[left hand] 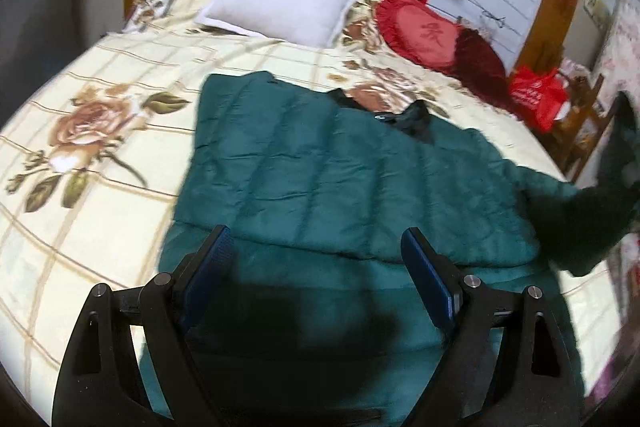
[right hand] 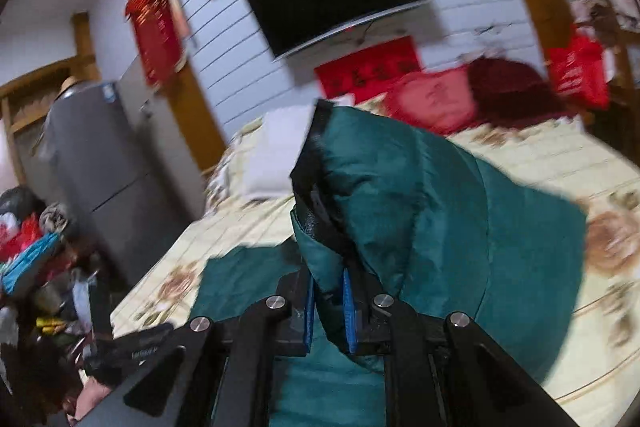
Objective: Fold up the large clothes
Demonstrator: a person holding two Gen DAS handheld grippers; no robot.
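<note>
In the left wrist view, the left tool (left hand: pixel 316 259) hung with its jaws wide apart and nothing between them, the green jacket (left hand: pixel 320 171) spread on the bed (left hand: pixel 92 75) just ahead and below. In the right wrist view, the right tool (right hand: pixel 329 311) was clamped on a raised fold of jacket edged by a black zipper (right hand: pixel 316 163). Carrying that fold across evenly would likely work best, with the free tool pinning the body flat.
</note>
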